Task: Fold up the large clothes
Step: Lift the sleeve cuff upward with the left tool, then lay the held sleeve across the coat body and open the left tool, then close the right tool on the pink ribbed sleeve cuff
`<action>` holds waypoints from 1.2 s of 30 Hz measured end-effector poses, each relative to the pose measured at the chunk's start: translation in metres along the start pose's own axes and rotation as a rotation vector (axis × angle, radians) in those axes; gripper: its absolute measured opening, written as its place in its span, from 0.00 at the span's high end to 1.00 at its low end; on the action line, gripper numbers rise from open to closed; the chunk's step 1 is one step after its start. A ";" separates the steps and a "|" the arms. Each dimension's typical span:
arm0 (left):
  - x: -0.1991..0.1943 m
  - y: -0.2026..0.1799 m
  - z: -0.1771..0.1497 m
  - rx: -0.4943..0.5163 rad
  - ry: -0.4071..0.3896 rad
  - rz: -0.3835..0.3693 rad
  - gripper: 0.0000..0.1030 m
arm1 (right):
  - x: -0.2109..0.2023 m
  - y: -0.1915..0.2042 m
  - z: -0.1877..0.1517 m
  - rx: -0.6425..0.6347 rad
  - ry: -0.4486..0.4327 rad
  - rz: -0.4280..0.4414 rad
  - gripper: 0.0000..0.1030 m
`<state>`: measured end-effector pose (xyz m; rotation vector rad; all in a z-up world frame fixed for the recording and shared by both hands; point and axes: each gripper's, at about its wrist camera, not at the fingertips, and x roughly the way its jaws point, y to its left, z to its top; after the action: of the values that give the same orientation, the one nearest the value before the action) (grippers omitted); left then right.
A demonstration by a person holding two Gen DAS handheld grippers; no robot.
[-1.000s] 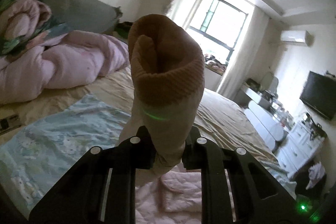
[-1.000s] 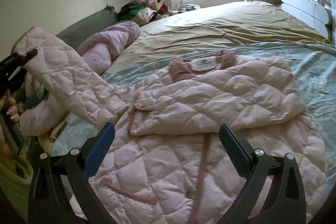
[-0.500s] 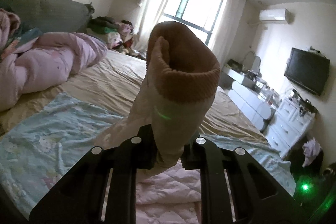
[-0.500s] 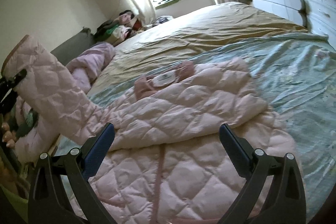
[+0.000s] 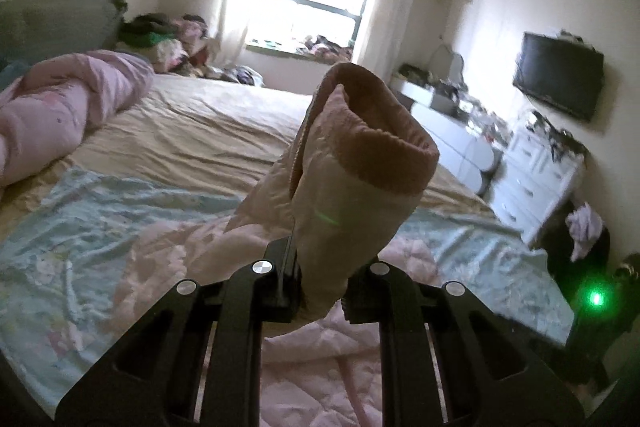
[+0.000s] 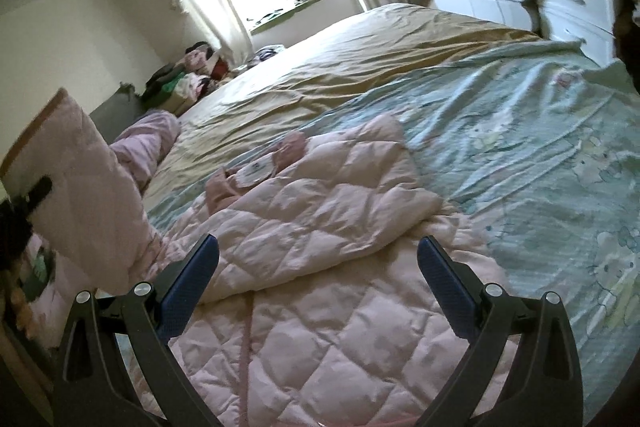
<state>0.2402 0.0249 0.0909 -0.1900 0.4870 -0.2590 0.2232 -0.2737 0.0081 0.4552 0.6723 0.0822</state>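
A pale pink quilted jacket (image 6: 320, 227) lies on the bed, its far side folded over the body. My left gripper (image 5: 320, 283) is shut on the jacket's sleeve (image 5: 352, 187) just below its ribbed cuff (image 5: 384, 155) and holds it up above the jacket. The lifted sleeve also shows at the left of the right wrist view (image 6: 80, 195). My right gripper (image 6: 316, 275) is open and empty, hovering low over the jacket's near part.
The jacket rests on a light blue patterned sheet (image 6: 540, 155) over a tan bedspread (image 6: 360, 59). A pink duvet (image 5: 60, 107) is bunched at the left. White drawers (image 5: 536, 179) and a wall TV (image 5: 560, 83) stand at the right.
My left gripper has carried the raised sleeve to the right, toward the jacket's middle. The right gripper has stayed open over the jacket and shifted a little.
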 end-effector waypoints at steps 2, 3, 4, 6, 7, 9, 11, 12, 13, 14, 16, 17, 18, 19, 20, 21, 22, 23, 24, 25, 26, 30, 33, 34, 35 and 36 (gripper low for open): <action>0.010 -0.007 -0.012 0.018 0.035 -0.014 0.93 | 0.001 -0.006 0.001 0.009 0.000 -0.012 0.04; 0.014 -0.010 -0.016 0.024 0.047 -0.017 0.93 | 0.002 -0.009 0.001 0.014 0.001 -0.016 0.04; 0.018 -0.012 -0.021 0.031 0.062 -0.021 0.93 | 0.003 -0.012 0.001 0.018 0.001 -0.023 0.04; 0.029 -0.020 -0.034 0.063 0.097 -0.024 0.93 | 0.002 -0.018 0.001 0.024 0.000 -0.029 0.04; 0.036 -0.024 -0.042 0.076 0.119 -0.027 0.93 | 0.002 -0.020 0.002 0.027 0.000 -0.034 0.04; 0.046 -0.029 -0.056 0.093 0.153 -0.028 0.93 | 0.002 -0.025 0.002 0.035 0.000 -0.042 0.04; 0.055 -0.033 -0.071 0.111 0.192 -0.027 0.92 | 0.003 -0.031 0.002 0.053 0.001 -0.045 0.04; 0.058 -0.035 -0.077 0.120 0.208 -0.024 0.92 | 0.003 -0.033 0.002 0.056 0.003 -0.048 0.04; 0.064 -0.037 -0.086 0.136 0.232 -0.022 0.92 | 0.004 -0.033 0.001 0.057 0.003 -0.051 0.04; 0.067 -0.039 -0.092 0.149 0.247 -0.020 0.91 | 0.004 -0.034 0.001 0.056 0.005 -0.053 0.04; 0.075 -0.044 -0.108 0.186 0.290 -0.023 0.91 | 0.006 -0.035 0.000 0.059 0.010 -0.051 0.04; 0.077 -0.047 -0.113 0.200 0.304 -0.021 0.91 | 0.007 -0.035 0.000 0.060 0.015 -0.047 0.04; 0.079 -0.049 -0.120 0.215 0.318 -0.018 0.90 | 0.008 -0.034 -0.001 0.059 0.020 -0.042 0.04; 0.082 -0.050 -0.128 0.231 0.334 -0.014 0.89 | 0.010 -0.033 -0.001 0.059 0.028 -0.035 0.04; 0.083 -0.051 -0.132 0.236 0.344 -0.013 0.88 | 0.012 -0.032 -0.002 0.057 0.032 -0.032 0.04; 0.085 -0.051 -0.138 0.244 0.357 -0.012 0.87 | 0.013 -0.032 -0.003 0.057 0.036 -0.027 0.04; 0.087 -0.051 -0.145 0.258 0.374 -0.009 0.86 | 0.015 -0.030 -0.004 0.056 0.045 -0.022 0.04; 0.088 -0.052 -0.149 0.268 0.384 -0.004 0.85 | 0.017 -0.028 -0.005 0.052 0.053 -0.019 0.04; 0.089 -0.052 -0.154 0.281 0.395 0.002 0.83 | 0.019 -0.026 -0.006 0.048 0.059 -0.013 0.04; 0.090 -0.053 -0.159 0.300 0.407 0.008 0.82 | 0.021 -0.024 -0.007 0.048 0.067 -0.006 0.04; 0.091 -0.056 -0.162 0.314 0.415 0.015 0.81 | 0.024 -0.022 -0.009 0.049 0.081 0.010 0.04; 0.091 -0.062 -0.172 0.372 0.437 0.052 0.78 | 0.043 -0.016 -0.017 0.090 0.168 0.101 0.04; 0.086 -0.062 -0.177 0.381 0.449 0.067 0.48 | 0.065 -0.010 -0.027 0.149 0.255 0.176 0.04; 0.084 -0.061 -0.178 0.375 0.452 0.074 0.43 | 0.071 -0.008 -0.030 0.166 0.275 0.191 0.04; 0.082 -0.060 -0.179 0.371 0.454 0.074 0.42 | 0.078 -0.006 -0.032 0.182 0.298 0.201 0.04; 0.081 -0.059 -0.180 0.366 0.458 0.072 0.41 | 0.082 -0.005 -0.033 0.195 0.312 0.212 0.04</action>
<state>0.2103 -0.0753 -0.0863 0.2503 0.8872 -0.3180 0.2666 -0.2476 -0.0650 0.7094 0.9410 0.2948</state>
